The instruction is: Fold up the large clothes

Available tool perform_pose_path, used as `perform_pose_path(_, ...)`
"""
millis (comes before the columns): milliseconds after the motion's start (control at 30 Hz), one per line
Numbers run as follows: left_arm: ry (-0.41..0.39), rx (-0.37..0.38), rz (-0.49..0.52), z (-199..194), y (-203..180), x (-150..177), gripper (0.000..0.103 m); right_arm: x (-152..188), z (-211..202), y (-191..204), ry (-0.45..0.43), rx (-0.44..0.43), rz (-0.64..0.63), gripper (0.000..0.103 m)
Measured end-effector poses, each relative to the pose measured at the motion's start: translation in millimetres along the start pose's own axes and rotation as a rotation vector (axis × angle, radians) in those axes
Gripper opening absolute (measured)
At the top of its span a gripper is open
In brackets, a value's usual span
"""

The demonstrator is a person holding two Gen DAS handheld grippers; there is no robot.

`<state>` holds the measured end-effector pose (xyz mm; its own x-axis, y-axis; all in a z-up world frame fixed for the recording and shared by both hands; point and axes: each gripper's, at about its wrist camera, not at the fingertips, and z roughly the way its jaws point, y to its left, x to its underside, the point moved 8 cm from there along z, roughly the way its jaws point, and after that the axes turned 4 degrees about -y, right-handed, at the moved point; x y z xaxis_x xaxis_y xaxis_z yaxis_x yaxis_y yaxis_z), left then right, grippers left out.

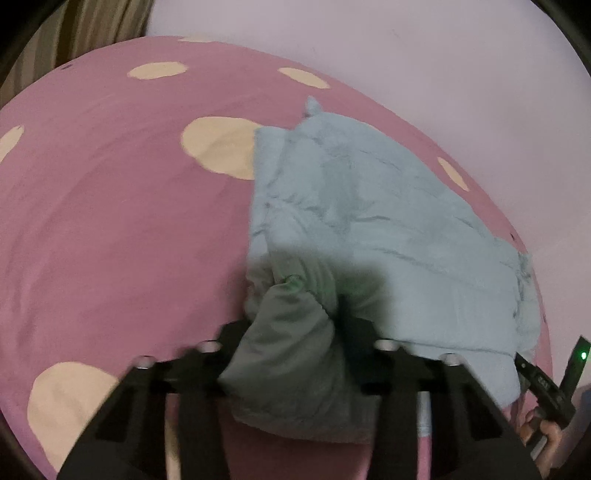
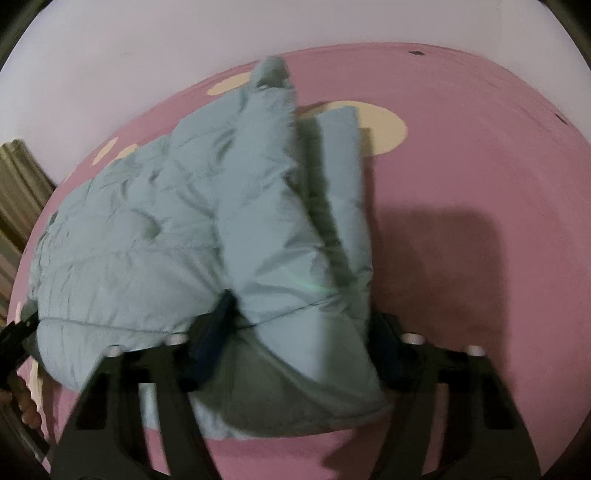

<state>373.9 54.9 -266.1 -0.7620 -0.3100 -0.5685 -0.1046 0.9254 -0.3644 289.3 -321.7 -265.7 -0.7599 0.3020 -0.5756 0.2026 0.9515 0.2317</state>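
A light blue puffer jacket point(image 1: 369, 221) lies partly folded on a pink bed sheet point(image 1: 110, 221) with cream spots. My left gripper point(image 1: 295, 332) is shut on a bunched near edge of the jacket, its grey lining showing between the fingers. In the right wrist view the jacket point(image 2: 166, 221) spreads to the left and away. My right gripper point(image 2: 299, 332) is shut on another part of the jacket's near edge, fabric bulging between the fingers. The right gripper's body shows at the lower right of the left wrist view point(image 1: 546, 387).
A pale wall point(image 1: 406, 55) stands behind the bed. A curtain point(image 1: 92, 22) hangs at the far left. Bare pink sheet point(image 2: 480, 221) stretches right of the jacket in the right wrist view.
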Motion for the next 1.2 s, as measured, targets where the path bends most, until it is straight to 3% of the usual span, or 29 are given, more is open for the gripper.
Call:
perform_pose_path(100, -0.025, -0.021, 0.058, -6, -10, -5, 0.017, 1, -3, 10, 0.003, -0.042, 0.004, 0.024)
perform_pose_path(200, -0.041, -0.012, 0.046, -17, -10, -9, 0.014, 1, -14, 17, -0.017, -0.047, -0.010, 0.018)
perform_pose_path(533, -0.071, -0.034, 0.040, -70, 20, 5, 0.013, 42, -62, 35, -0.021, -0.123, -0.011, 0.016)
perform_pose_path(767, -0.063, -0.030, 0.000, -114, 53, 37, 0.013, 80, -88, 52, -0.004, -0.161, -0.026, 0.016)
perform_pose_path(1200, -0.043, -0.040, -0.004, -167, 80, 98, 0.013, 110, -100, 55, 0.016, -0.176, -0.057, 0.016)
